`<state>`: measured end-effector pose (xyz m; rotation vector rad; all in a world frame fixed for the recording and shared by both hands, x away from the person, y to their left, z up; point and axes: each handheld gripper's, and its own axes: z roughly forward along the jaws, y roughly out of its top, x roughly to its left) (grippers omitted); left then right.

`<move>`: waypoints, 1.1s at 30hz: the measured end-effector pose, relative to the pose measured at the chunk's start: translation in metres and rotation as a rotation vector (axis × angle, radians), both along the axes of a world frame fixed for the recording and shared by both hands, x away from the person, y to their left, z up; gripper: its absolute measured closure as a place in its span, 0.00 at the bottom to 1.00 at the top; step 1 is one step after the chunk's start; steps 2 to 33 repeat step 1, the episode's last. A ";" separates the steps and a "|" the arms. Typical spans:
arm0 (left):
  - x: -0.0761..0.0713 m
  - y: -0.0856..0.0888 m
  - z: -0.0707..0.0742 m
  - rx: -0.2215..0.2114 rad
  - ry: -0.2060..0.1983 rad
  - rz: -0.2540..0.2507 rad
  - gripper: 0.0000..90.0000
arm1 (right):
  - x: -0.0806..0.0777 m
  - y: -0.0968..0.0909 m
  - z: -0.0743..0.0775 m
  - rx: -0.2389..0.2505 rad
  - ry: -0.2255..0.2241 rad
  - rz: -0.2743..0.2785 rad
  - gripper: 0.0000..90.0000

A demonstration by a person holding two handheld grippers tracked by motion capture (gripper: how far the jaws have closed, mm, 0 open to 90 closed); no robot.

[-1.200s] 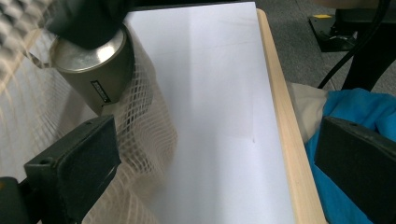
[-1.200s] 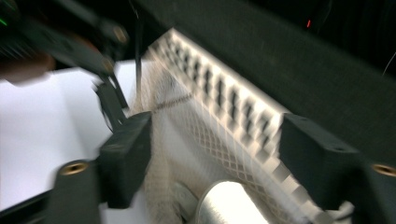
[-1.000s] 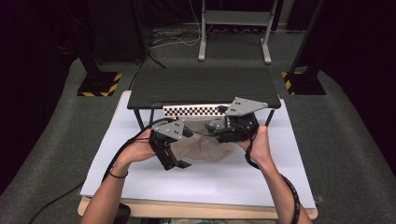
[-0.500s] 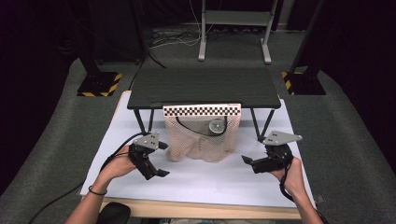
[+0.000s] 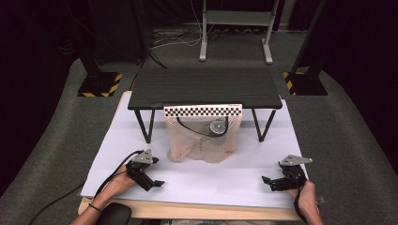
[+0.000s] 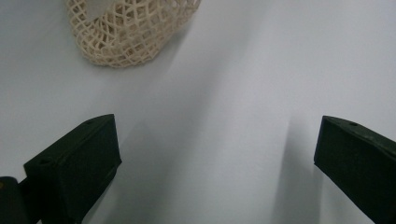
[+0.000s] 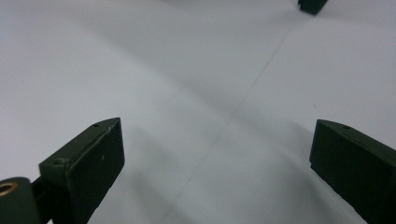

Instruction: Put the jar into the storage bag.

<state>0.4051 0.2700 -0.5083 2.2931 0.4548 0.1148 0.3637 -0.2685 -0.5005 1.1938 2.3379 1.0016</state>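
Observation:
A cream mesh bag (image 5: 202, 140) hangs from a checkered strip (image 5: 202, 111) on the front edge of a low black stand (image 5: 206, 88). Inside it lie a round grey object (image 5: 218, 125) and a dark cord. My left gripper (image 5: 156, 182) rests low on the white sheet (image 5: 220, 180), front left of the bag, open and empty. In the left gripper view the bag's bottom (image 6: 126, 32) hangs beyond the open left gripper (image 6: 215, 154). My right gripper (image 5: 266, 181) sits at the front right. Its jaws have just been opening and stand wide with nothing between them (image 7: 217, 163).
The stand's thin black legs (image 5: 143, 126) rest on the sheet on either side of the bag. The table's front edge (image 5: 197, 208) runs just behind both hands. Cables trail from the grippers. A small dark piece (image 7: 312, 4) shows at the top of the right gripper view.
Both grippers have left the mesh bag, moved apart and come down to the front of the sheet. The right jaws have gone from nearly shut at the bag to wide open.

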 end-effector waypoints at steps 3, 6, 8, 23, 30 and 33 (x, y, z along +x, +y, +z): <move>-0.002 -0.001 0.000 0.016 -0.019 0.001 0.00 | 0.001 0.001 -0.001 -0.012 0.010 0.004 0.01; -0.002 -0.001 0.000 0.016 -0.019 0.001 0.00 | 0.001 0.001 -0.001 -0.012 0.010 0.004 0.01; -0.002 -0.001 0.000 0.016 -0.019 0.001 0.00 | 0.001 0.001 -0.001 -0.012 0.010 0.004 0.01; -0.002 -0.001 0.000 0.016 -0.019 0.001 0.00 | 0.001 0.001 -0.001 -0.012 0.010 0.004 0.01; -0.002 -0.001 0.000 0.016 -0.019 0.001 0.00 | 0.001 0.001 -0.001 -0.012 0.010 0.004 0.01; -0.002 -0.001 0.000 0.016 -0.019 0.001 0.00 | 0.001 0.001 -0.001 -0.012 0.010 0.004 0.01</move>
